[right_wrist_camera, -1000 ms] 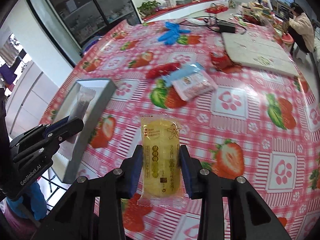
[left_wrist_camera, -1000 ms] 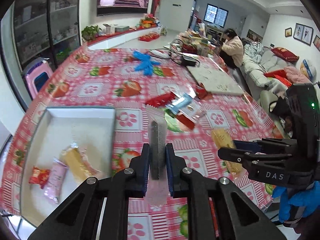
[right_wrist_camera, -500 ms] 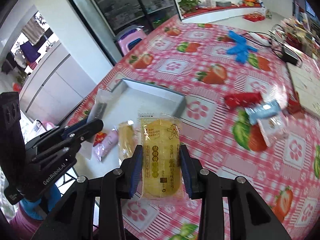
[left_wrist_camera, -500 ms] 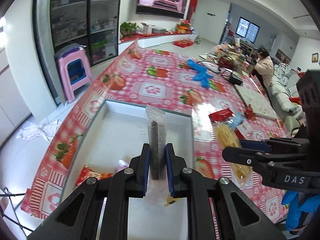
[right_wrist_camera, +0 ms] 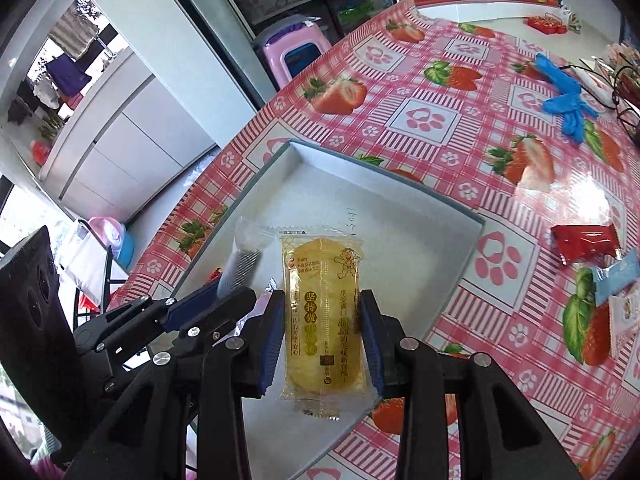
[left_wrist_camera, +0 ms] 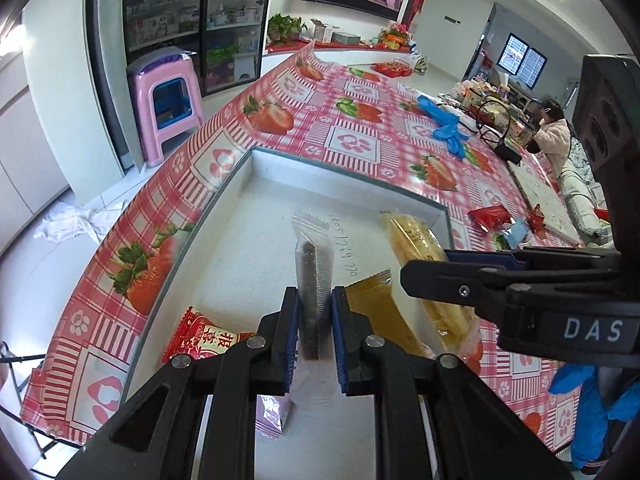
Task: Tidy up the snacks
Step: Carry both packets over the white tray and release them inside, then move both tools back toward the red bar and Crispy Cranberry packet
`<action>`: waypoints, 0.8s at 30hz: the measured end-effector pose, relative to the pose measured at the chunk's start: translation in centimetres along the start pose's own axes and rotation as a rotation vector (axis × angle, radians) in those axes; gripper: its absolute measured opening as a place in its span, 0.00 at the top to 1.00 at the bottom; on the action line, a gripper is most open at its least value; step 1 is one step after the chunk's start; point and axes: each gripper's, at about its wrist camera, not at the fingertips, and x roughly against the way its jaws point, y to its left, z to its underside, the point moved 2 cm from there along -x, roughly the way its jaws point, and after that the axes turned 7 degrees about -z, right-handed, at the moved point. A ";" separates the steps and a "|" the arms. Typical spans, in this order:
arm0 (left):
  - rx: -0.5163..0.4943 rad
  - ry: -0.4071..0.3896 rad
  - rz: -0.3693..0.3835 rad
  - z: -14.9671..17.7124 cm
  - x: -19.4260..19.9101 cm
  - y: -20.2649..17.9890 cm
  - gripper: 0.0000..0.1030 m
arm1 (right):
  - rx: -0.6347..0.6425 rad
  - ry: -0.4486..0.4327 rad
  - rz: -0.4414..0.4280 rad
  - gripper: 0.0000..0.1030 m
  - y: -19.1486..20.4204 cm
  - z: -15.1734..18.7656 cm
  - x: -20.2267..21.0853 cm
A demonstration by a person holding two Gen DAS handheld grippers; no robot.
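Yellow snack packet [right_wrist_camera: 323, 316], printed, clear-edged, flat.

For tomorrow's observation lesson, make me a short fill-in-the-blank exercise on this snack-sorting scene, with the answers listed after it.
1. The left gripper is shut on a clear wrapper with a ____ snack inside.
2. The right gripper holds a ____ cracker pack.
3. Both grippers are above the white ____.
4. The tablecloth is printed with ____.

Answers: dark; yellow; tray; strawberries

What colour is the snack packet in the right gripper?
Yellow, see-through; clearest in the right wrist view: snack packet.
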 end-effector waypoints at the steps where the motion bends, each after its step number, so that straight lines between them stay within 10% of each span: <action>1: -0.001 0.004 -0.008 0.0 -0.1 0.0 0.80 | -0.002 0.011 -0.003 0.63 -0.1 -0.1 -0.2; 3: -0.003 0.008 -0.006 -0.1 0.0 -0.3 0.69 | -0.010 0.023 0.005 0.29 -0.5 -0.2 -0.5; 5: -0.011 0.002 -0.007 -0.4 0.3 -0.7 0.47 | -0.021 -0.002 0.027 0.17 -1.2 -0.1 0.1; 17: -0.282 -0.148 0.133 -6.3 7.5 -11.0 0.20 | -0.347 -0.178 0.160 0.17 -15.0 1.6 10.1; 24: -0.483 -0.111 0.119 -7.2 1.1 -20.3 0.18 | -0.643 -0.325 0.217 0.17 -25.2 4.4 15.1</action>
